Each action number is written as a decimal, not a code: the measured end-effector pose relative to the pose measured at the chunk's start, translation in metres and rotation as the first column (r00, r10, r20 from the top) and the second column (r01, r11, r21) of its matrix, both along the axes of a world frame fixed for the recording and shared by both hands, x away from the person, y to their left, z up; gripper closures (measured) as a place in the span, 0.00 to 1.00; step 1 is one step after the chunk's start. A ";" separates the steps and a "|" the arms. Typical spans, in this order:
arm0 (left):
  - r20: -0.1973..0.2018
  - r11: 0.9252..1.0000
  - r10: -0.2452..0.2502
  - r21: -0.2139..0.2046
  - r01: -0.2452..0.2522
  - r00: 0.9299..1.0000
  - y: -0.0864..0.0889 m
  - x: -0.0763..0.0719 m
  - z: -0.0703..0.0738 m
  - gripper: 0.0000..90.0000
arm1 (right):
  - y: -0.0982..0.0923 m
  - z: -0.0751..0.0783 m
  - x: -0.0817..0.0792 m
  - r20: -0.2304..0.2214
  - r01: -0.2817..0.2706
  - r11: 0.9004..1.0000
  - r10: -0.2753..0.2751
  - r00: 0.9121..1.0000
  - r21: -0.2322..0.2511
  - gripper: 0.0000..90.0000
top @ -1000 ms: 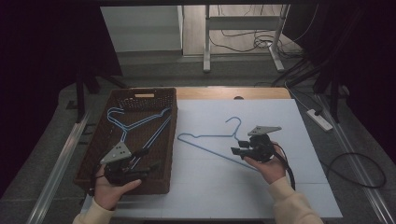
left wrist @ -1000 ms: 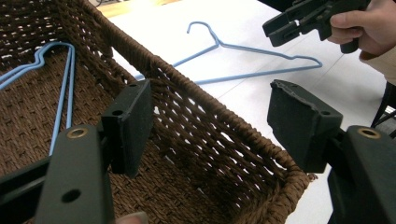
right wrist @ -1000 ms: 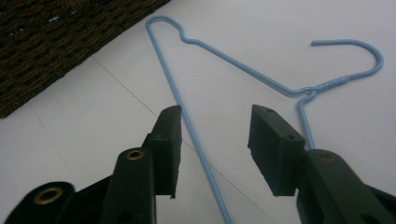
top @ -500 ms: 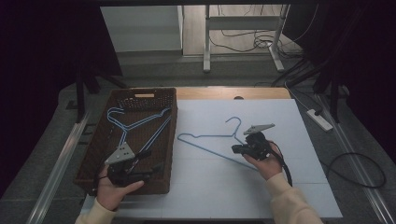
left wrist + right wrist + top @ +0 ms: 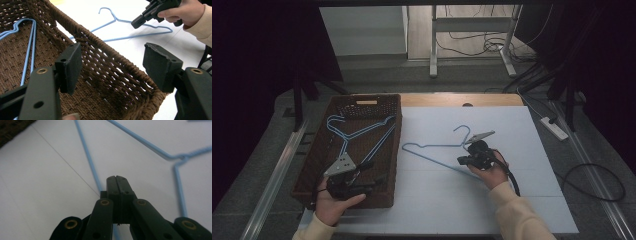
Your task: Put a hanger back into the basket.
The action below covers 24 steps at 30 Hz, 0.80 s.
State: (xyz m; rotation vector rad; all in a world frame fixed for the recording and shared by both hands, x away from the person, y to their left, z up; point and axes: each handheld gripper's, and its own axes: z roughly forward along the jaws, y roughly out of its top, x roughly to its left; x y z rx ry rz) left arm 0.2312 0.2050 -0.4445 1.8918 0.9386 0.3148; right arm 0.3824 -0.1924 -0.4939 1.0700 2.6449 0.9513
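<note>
A blue wire hanger (image 5: 432, 146) lies flat on the white table cover. My right gripper (image 5: 460, 160) is shut on its long lower bar; in the right gripper view the pads (image 5: 116, 178) meet over the blue hanger wire (image 5: 85, 147). A second blue hanger (image 5: 362, 131) lies inside the brown wicker basket (image 5: 396, 150). My left gripper (image 5: 374, 184) stands open at the basket's near right corner. In the left gripper view its jaws (image 5: 115, 65) stand on either side of the basket wall (image 5: 112, 75) without touching it, and the right gripper (image 5: 136, 22) shows farther off on the hanger (image 5: 140, 35).
The white cover (image 5: 462, 200) spans the table right of the basket, with a bare wooden strip (image 5: 462, 100) along the far edge. On the floor at right lie a power strip (image 5: 554, 127) and cables (image 5: 597, 185). A metal stand (image 5: 432, 50) rises beyond the table.
The right gripper has shifted a little left and down onto the hanger's lower bar and its jaws have closed. The left gripper stays at the basket corner.
</note>
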 end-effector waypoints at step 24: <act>-0.001 1.000 -0.006 0.003 0.006 1.000 -0.003 0.000 0.000 0.36 | -0.068 -0.013 -0.046 -0.102 0.069 0.997 -0.073 0.992 -0.043 1.00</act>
